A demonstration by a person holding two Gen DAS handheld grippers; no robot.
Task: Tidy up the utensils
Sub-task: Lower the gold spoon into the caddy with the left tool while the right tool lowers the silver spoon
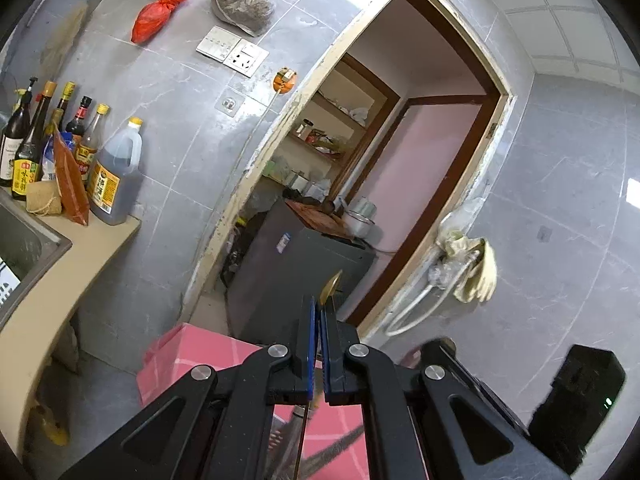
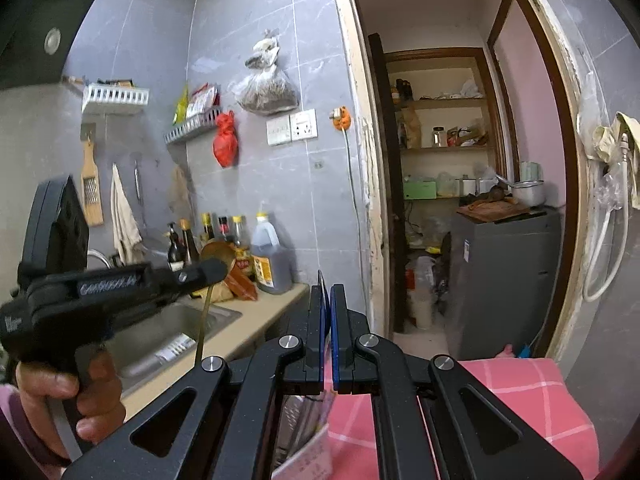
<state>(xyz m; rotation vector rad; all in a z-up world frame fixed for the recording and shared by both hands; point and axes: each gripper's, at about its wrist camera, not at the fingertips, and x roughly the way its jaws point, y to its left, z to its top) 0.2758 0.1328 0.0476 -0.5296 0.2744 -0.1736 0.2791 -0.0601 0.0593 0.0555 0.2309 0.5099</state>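
My left gripper [image 1: 319,308] is shut on a gold spoon [image 1: 330,285]. The spoon's bowl sticks up past the blue pads and its thin handle runs down below them. In the right wrist view the same gripper [image 2: 212,270] is held by a hand [image 2: 68,396] at the left, over the sink [image 2: 176,320], with the gold spoon [image 2: 218,254] upright in it. My right gripper [image 2: 329,294] is shut, and nothing shows between its blue pads. It points toward the counter's end and the doorway. Part of its black body [image 1: 576,392] appears at the lower right of the left wrist view.
Sauce bottles and a large jug [image 2: 270,258] stand on the beige counter [image 2: 256,320] beside the sink. A pink checked cloth [image 2: 516,392] lies below both grippers. A grey appliance [image 2: 504,272] stands in the doorway. Bags, racks and a grater hang on the tiled wall.
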